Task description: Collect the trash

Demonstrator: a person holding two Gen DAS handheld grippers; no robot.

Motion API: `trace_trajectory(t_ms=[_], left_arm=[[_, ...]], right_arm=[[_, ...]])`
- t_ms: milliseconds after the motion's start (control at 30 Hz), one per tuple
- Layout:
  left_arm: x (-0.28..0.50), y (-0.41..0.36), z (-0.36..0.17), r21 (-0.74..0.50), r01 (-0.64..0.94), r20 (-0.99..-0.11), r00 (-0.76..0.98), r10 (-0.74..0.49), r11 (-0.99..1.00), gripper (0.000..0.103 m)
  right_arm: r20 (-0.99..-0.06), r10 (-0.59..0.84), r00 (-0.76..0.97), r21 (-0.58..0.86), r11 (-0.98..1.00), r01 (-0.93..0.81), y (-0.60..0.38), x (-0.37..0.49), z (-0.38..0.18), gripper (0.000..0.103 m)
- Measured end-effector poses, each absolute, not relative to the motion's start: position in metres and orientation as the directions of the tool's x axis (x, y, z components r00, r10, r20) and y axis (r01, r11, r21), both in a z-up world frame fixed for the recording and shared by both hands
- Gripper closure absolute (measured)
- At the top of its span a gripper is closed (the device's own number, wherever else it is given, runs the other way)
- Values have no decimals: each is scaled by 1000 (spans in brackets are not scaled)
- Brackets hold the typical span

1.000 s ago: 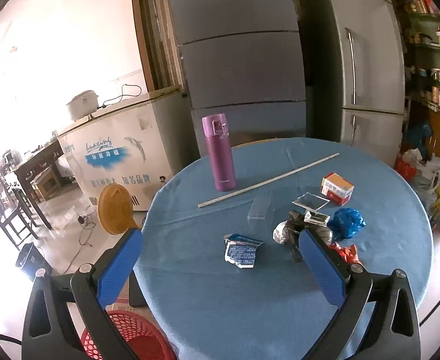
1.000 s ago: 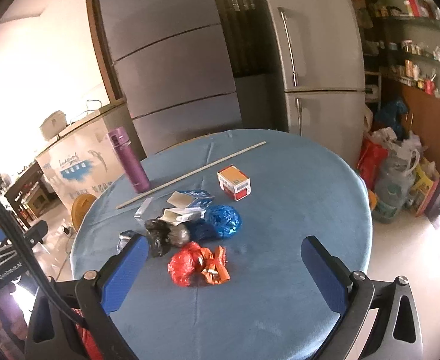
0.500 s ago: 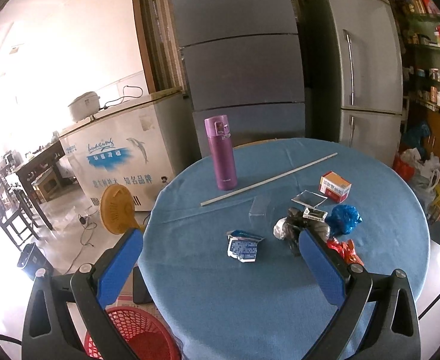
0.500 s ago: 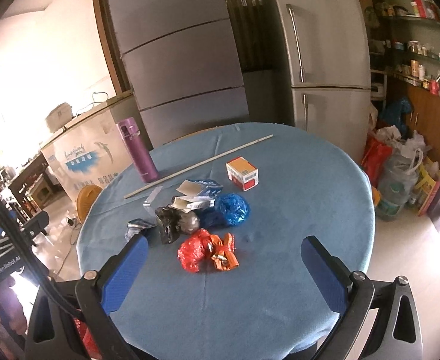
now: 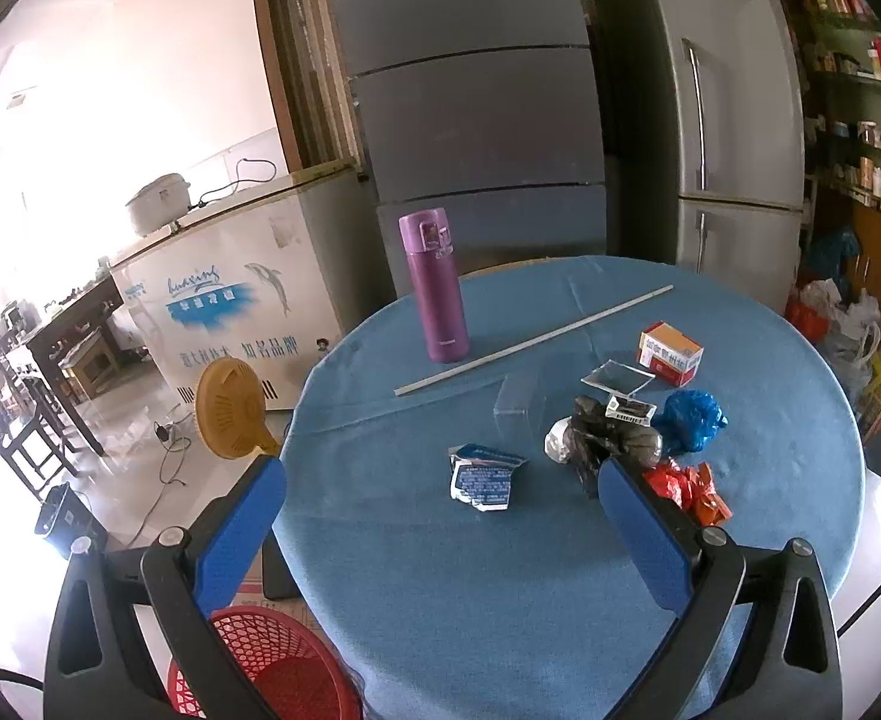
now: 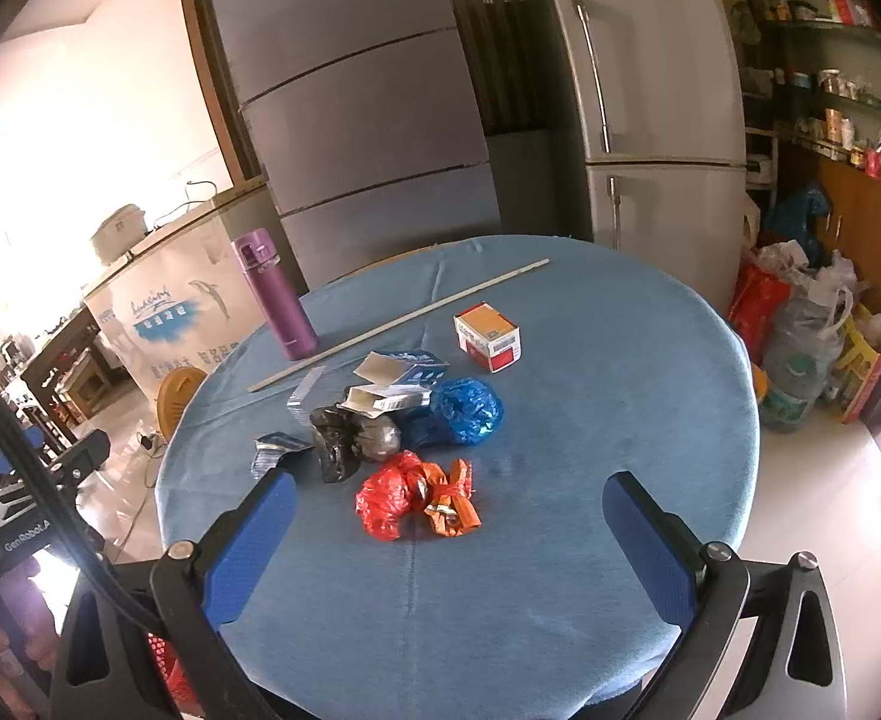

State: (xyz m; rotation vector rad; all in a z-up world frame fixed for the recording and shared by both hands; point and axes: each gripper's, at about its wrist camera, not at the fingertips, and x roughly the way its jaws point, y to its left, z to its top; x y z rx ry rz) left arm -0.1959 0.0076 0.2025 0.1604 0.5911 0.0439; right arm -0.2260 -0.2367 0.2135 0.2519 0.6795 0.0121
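Still nothing is collected: the left gripper (image 5: 440, 516) and right gripper (image 6: 449, 531) hover spread and empty; next, likely the red wrapper (image 6: 413, 501) at twelve o'clock.

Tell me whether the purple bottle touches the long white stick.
Apart. The left wrist view shows blue cloth between the purple bottle base and the long white stick.

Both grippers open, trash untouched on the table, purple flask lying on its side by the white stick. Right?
One thing is off: the purple flask stands upright, as the left wrist view shows. It is beside the white stick; both the left gripper and right gripper are open, trash untouched.
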Motion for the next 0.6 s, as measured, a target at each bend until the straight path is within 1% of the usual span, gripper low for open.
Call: trace_trajectory(t_ms=[467, 600], left_arm=[[-183, 6, 195, 171, 18, -584, 808, 86, 985, 0], [-177, 9, 188, 149, 29, -612, 788, 69, 988, 0]], right_arm=[[-633, 103, 767, 249, 966, 76, -238, -215, 205, 0], [-639, 112, 761, 264, 961, 80, -241, -211, 202, 0]])
